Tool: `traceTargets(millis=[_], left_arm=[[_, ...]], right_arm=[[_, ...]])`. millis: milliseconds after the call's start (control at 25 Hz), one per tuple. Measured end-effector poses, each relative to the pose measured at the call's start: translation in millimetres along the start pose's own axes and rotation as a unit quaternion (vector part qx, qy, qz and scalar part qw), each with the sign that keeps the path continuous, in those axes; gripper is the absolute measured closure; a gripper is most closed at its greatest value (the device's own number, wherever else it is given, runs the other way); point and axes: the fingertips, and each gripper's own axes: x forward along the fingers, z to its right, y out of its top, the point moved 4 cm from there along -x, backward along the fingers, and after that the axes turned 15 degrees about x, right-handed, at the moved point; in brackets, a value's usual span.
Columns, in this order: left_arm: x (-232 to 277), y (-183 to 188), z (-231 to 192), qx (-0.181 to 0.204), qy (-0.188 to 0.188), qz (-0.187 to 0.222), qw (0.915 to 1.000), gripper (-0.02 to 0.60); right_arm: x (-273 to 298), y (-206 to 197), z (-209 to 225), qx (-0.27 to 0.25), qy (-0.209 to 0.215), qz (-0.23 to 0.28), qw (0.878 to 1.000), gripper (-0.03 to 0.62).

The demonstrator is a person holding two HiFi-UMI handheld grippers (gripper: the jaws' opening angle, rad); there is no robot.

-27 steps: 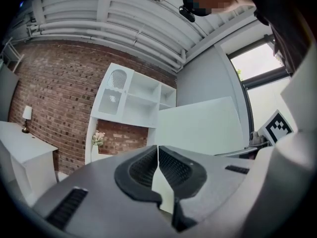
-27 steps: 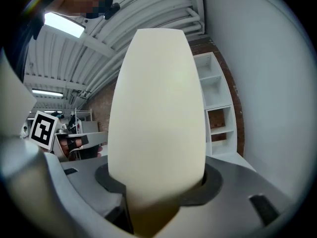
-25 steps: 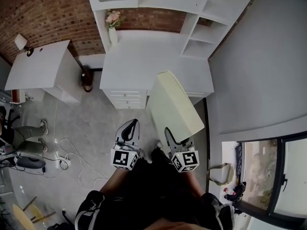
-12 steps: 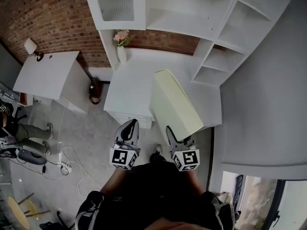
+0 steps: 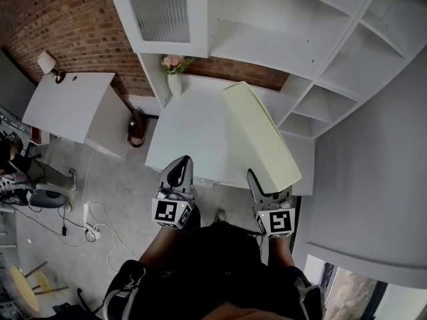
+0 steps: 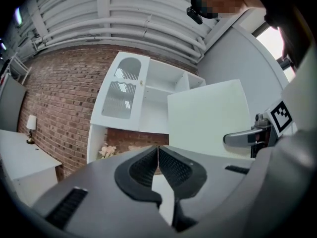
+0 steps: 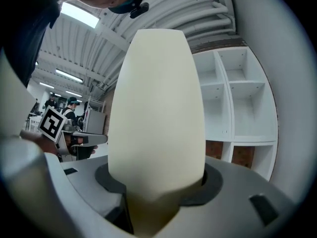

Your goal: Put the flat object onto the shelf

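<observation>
A thick cream flat slab [image 5: 260,135] stands out forward from my right gripper [image 5: 268,187], which is shut on its near end. The slab hangs over the white desk top [image 5: 193,132] and points toward the white shelf unit [image 5: 287,25]. In the right gripper view the flat slab [image 7: 156,108] fills the middle, with both jaws pressed on its base. The white shelf unit's cubbies [image 7: 233,98] show at the right. My left gripper [image 5: 177,176] is held level at the desk's near edge, jaws together and empty. From the left gripper view, the slab [image 6: 208,118] sits at the right.
A vase of pink flowers [image 5: 173,72] stands at the back of the desk by the brick wall [image 5: 60,19]. A second white table [image 5: 67,105] with a lamp [image 5: 48,64] is at the left. Cables [image 5: 93,225] lie on the floor.
Both grippers have moved forward from over the floor to the desk's near edge. The slab now reaches over the desk top toward the shelves, which fill more of the view.
</observation>
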Motion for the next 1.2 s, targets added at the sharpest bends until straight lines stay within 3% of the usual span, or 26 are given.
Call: traceTargets(millis=[280,400,560,760,840,1000,1080,1200], left_arm=[[59,-10,-39,-0.009,-0.038,0.02,0.999,0.566],[82,-11,-52,-0.015,-0.057,0.033,0.9977,0.566],[101,-11,-64,-0.017,-0.075,0.039,0.9963,0.566],[117,-18,-78,-0.027,-0.079,0.042,0.9956,0.566],[122,-21,-81,-0.028,-0.08,0.041,0.9955,0.566],[128,-21,-85,-0.031,-0.078,0.043,0.9956,0.566],[129,-22,-86,-0.032,-0.077,0.043,0.9956,0.566],[130,-25,-89,-0.035,-0.075,0.04,0.9958,0.566]], right_arm=[[34,64,-10,-0.092,-0.015,-0.006,0.996,0.319],[48,94,-13,-0.136,-0.013,0.03,0.99,0.319],[75,129,-13,-0.235,-0.05,0.089,0.967,0.319],[101,139,3,-0.281,-0.143,0.105,0.943,0.319],[111,133,15,-0.331,-0.196,0.069,0.92,0.319],[144,130,29,-0.488,-0.252,-0.006,0.836,0.318],[162,122,41,-0.52,-0.265,-0.035,0.811,0.318],[188,108,59,-0.542,-0.275,-0.079,0.791,0.318]])
